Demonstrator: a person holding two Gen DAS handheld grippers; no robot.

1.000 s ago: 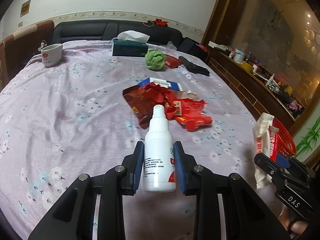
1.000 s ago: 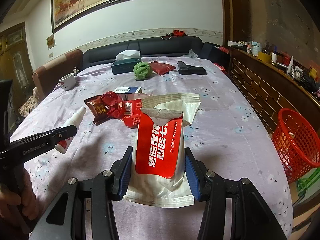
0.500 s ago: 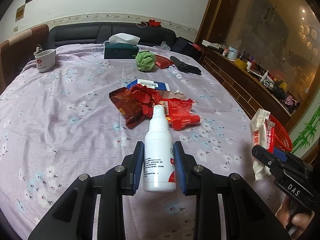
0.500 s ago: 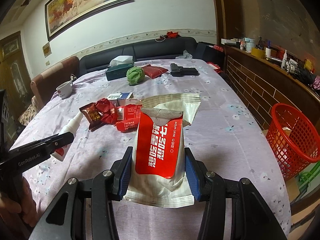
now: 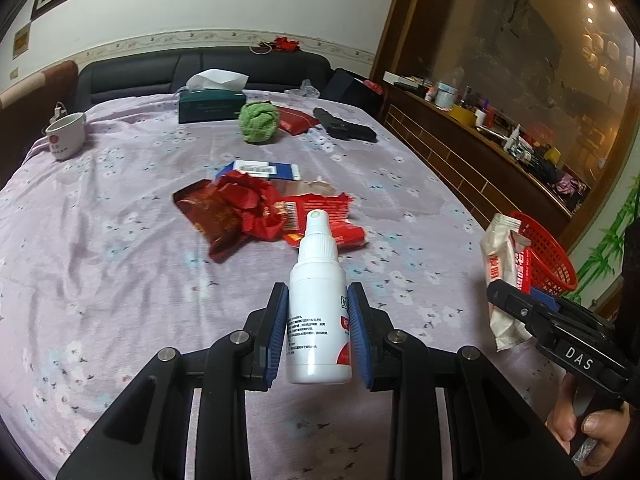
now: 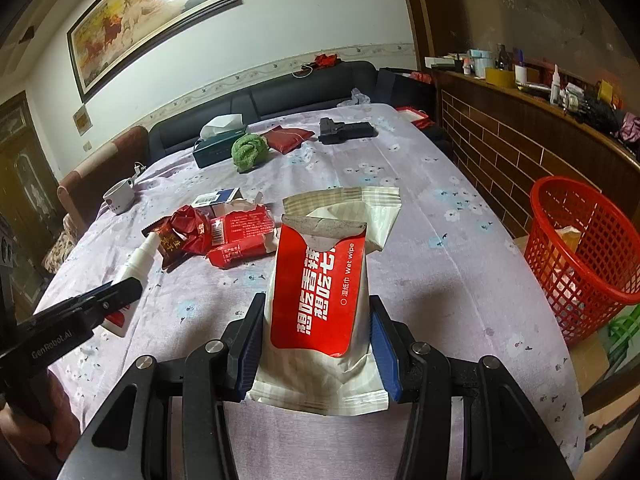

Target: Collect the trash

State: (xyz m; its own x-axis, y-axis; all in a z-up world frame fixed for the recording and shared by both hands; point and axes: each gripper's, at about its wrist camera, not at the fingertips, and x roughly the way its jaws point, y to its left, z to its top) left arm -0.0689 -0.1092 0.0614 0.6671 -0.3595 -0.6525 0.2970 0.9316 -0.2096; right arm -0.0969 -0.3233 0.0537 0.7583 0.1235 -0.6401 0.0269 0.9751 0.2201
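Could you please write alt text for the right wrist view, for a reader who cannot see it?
The right gripper is shut on a red-and-white wet wipe pack, held above a table with a lilac floral cloth. A red mesh basket stands off the table's right edge; red wrappers lie ahead, and the left gripper holds a white spray bottle at left.

A home: sofa [image 6: 280, 92], framed painting [image 6: 152, 20] (galloping horses)
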